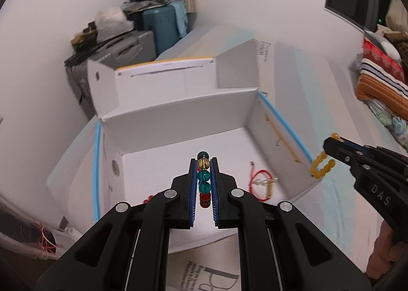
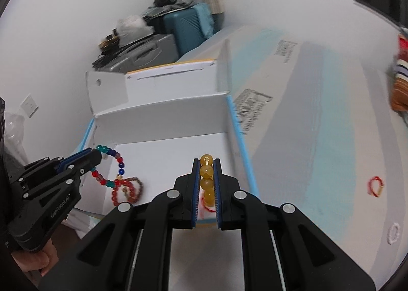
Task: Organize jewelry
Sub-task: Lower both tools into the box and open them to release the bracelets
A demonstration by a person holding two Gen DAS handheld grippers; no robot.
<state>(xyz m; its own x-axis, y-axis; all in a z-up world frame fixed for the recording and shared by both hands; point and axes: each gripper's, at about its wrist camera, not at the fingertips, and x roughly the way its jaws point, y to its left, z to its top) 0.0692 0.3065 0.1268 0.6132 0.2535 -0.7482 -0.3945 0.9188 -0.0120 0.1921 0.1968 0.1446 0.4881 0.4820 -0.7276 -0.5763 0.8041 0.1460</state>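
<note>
My left gripper (image 1: 203, 163) is shut on a multicoloured bead bracelet (image 1: 204, 180) of teal, amber and red beads, held over the open white box (image 1: 178, 122). In the right wrist view the left gripper (image 2: 98, 154) holds that bracelet (image 2: 112, 168) hanging above the box's left side. My right gripper (image 2: 206, 163) is shut on a yellow bead bracelet (image 2: 207, 181); in the left wrist view the right gripper (image 1: 331, 141) holds it (image 1: 321, 165) over the box's right wall. Inside the box lie a red cord bracelet (image 1: 261, 185), a red bead bracelet (image 2: 122, 192) and a brown bead bracelet (image 2: 136, 186).
The box's lid (image 1: 165, 79) stands open behind it. A red string loop (image 2: 376, 186) and a white ring (image 2: 394, 233) lie on the white-and-blue surface (image 2: 318, 137) to the right. Suitcases (image 1: 163, 28) stand against the far wall. Folded fabric (image 1: 380, 74) lies at the right.
</note>
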